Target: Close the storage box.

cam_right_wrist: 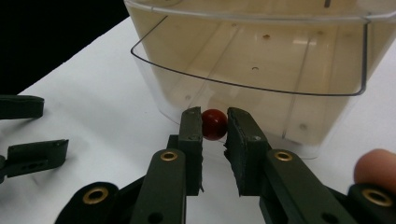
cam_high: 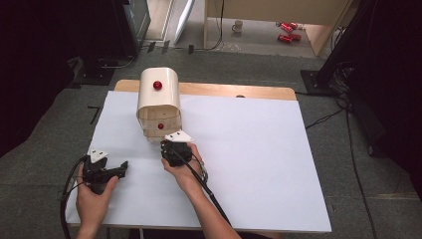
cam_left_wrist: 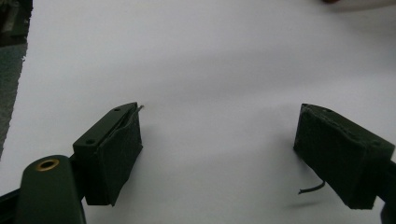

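A cream box (cam_high: pixel 158 102) with a rounded top stands at the back left of the white table (cam_high: pixel 249 159). It carries an upper red knob (cam_high: pixel 157 85) and a lower red knob (cam_high: pixel 160 126). In the right gripper view a clear drawer front (cam_right_wrist: pixel 252 60) shows the pale inside of the box. My right gripper (cam_right_wrist: pixel 215 114) is shut on the lower red knob (cam_right_wrist: pixel 214 126) at the drawer's bottom edge. It sits right in front of the box (cam_high: pixel 169 144). My left gripper (cam_high: pixel 122 167) rests low over the bare table, left of the right hand. It is open and holds nothing (cam_left_wrist: pixel 219 116).
The table's left edge (cam_left_wrist: pixel 18 93) runs close to the left gripper. Grey carpet (cam_high: pixel 348 164) surrounds the table. Dark stands and cables lie at the far right. A mug (cam_high: pixel 238 26) and red cans (cam_high: pixel 287 31) lie on the floor behind.
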Available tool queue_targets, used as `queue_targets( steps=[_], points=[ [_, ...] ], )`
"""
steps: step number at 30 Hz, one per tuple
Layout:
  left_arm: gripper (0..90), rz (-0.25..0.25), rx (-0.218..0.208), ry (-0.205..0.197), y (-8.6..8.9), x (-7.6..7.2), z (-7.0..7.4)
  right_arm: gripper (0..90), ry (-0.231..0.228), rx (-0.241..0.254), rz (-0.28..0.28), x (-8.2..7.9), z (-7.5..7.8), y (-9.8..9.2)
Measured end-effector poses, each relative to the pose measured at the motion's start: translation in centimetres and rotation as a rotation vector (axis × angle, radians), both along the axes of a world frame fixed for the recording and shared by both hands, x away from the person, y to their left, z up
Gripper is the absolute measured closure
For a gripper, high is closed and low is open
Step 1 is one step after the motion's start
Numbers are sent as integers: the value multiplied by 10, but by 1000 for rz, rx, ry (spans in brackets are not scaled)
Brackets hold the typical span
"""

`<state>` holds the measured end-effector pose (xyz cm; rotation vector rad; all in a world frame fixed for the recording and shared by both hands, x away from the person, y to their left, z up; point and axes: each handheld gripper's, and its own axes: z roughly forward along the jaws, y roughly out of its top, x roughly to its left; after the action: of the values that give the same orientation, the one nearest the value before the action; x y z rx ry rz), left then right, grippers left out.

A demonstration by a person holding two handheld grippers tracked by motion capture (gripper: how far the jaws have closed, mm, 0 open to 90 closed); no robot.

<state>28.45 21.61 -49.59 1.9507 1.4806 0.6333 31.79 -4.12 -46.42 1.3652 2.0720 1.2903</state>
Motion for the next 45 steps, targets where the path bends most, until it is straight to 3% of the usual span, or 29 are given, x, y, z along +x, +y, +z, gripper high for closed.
queue_targets(
  steps=[12,15,17,18,19,20,21,22,23,25,28,29,32,34,44,45],
  points=[
    [149,-1,2,0,0,0,0,764,-3,-3,5,11,-1,1],
    [149,-2,1,2,0,0,0,724,3,-3,7,10,-2,0],
    [149,-1,0,1,0,0,0,617,17,12,31,9,-5,-1],
    [149,-1,0,1,0,0,0,617,17,12,31,9,-5,-1],
    [149,-1,0,0,0,0,0,532,14,7,57,8,-6,-3],
    [149,-1,0,0,0,0,0,532,14,7,57,8,-6,-3],
    [149,-2,2,2,0,0,0,452,10,-13,80,5,-5,-7],
    [149,-2,2,2,0,0,0,452,10,-13,80,5,-5,-7],
    [149,0,0,1,0,0,0,376,10,-18,87,4,-5,-9],
    [149,0,1,2,0,0,0,126,29,-39,76,0,-4,-19],
    [149,-1,2,2,0,0,0,48,29,-50,70,-3,-3,-28],
    [149,-1,2,2,0,0,0,0,32,-57,53,-5,-3,-39],
    [150,-1,2,2,0,0,0,0,14,-77,38,-9,-3,-51],
    [149,-1,3,2,0,0,0,0,9,-94,16,-13,-4,-69],
    [150,-1,3,2,0,0,0,0,5,-101,-46,-22,-2,-121],
    [150,-1,3,2,0,0,0,0,8,-110,-59,-24,-2,-133]
  ],
)
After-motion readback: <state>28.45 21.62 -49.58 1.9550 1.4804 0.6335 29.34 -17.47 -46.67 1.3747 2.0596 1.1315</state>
